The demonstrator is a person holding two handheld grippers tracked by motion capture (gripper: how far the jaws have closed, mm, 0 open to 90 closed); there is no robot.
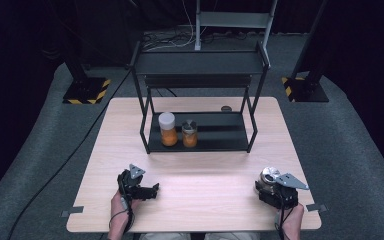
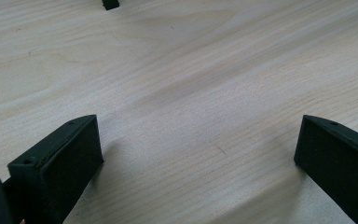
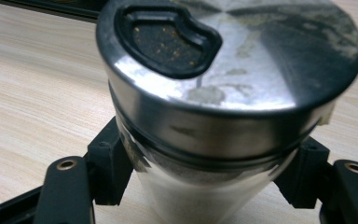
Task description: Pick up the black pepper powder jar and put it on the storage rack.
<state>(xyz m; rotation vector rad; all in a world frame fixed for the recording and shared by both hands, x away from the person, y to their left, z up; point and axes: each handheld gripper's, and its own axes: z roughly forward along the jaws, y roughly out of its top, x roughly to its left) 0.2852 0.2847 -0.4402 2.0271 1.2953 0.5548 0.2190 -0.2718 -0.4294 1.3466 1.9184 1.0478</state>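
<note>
Grey carpet (image 1: 40, 165), dark surrounding walls

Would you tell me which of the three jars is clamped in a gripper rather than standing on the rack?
The metal-lidded jar at the table's near right corner, held between the right gripper's jaws. The white-lidded jar and the dark-lidded jar stand side by side on the rack's bottom shelf.

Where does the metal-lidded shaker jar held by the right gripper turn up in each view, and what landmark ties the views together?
High view: the shaker jar sits at lower right, on the table's near right corner, clamped in the right gripper.
Right gripper view: it takes up the centre, silver lid toward the camera, a black jaw pressed on each side.
Left gripper view: the jar is not in it.
Shared landmark: the light wooden tabletop.
</note>
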